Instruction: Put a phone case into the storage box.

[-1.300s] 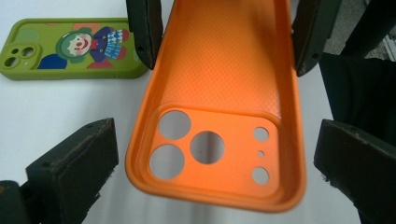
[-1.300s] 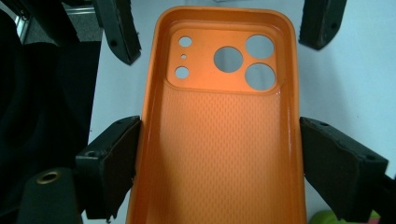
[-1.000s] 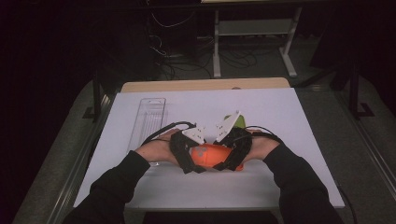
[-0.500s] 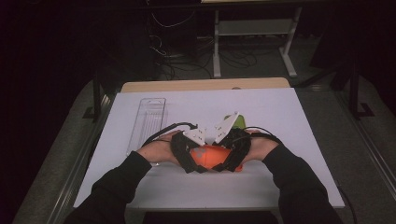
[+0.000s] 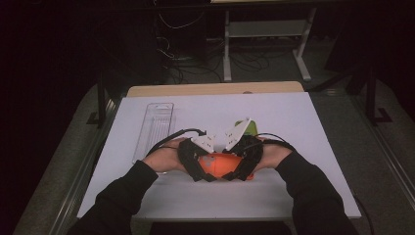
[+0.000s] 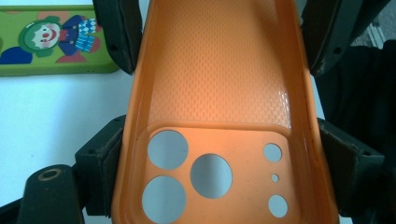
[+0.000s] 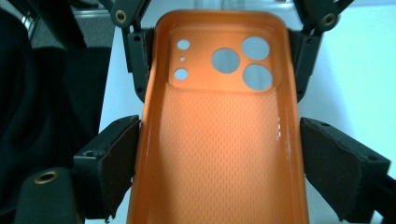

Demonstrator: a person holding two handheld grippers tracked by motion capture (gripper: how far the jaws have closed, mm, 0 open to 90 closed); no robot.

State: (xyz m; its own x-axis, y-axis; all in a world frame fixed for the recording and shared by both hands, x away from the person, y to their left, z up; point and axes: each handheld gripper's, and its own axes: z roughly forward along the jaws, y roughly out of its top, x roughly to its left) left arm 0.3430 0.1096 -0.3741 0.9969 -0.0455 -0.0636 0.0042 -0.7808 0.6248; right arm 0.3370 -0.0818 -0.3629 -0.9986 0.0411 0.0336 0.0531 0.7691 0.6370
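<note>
High view | 1 orange phone case (image 5: 222, 164) | 1 green case (image 5: 249, 128) | 2 grippers

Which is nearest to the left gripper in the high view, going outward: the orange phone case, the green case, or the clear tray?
1. Orange phone case: between the jaws of the left gripper.
2. Green case: just beyond, on the right.
3. Clear tray: farthest, toward the table's left edge, though not far behind the green case.

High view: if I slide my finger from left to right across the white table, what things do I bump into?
clear plastic tray → left gripper → orange phone case → right gripper
</note>
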